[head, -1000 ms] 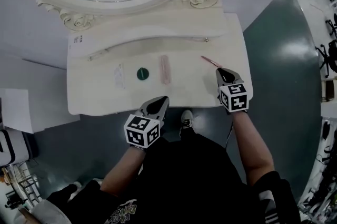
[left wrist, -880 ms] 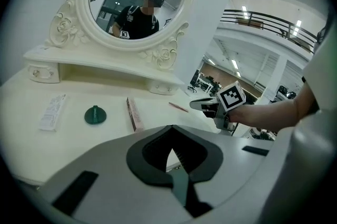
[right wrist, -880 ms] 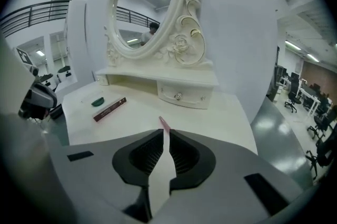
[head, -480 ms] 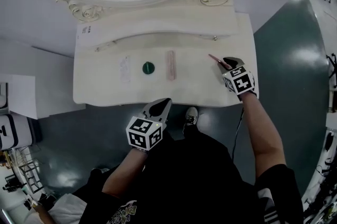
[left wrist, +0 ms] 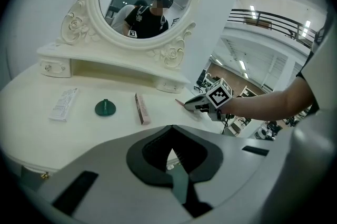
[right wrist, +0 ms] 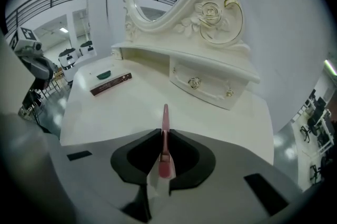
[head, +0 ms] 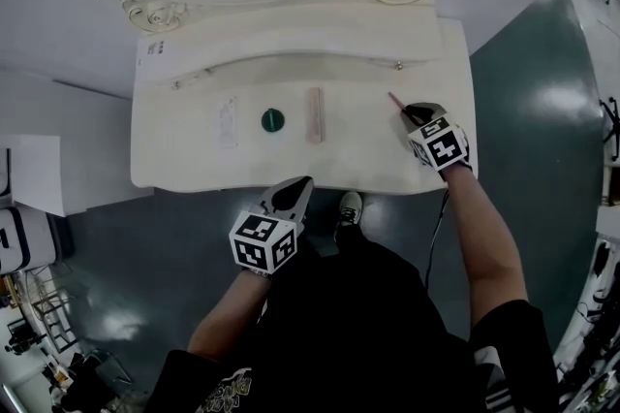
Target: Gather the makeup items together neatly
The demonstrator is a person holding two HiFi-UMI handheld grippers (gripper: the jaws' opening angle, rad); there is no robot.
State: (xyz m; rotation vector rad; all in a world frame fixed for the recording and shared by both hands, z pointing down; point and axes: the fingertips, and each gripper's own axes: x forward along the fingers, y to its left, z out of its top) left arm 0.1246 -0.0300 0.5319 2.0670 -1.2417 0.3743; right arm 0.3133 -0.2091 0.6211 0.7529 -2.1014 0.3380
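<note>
Sticking forward from the right gripper, just closed on it: pink pencil.

Steep overhead, two low — shared tabletop

No legible txt anywhere. Printed bits, all too small or blurred to read:
- white flat packet on the surface: rows of fine print.
- long box: pale lettering along its dark side in right gripper view, unreadable.
- sticker at surface's back-left corner: just dark specks.
- person's black shirt: pale graphic w/ letters, cut by frame edge.

Cubes on left gripper & right gripper: b/w square marker patterns only, no letters or nos.
</note>
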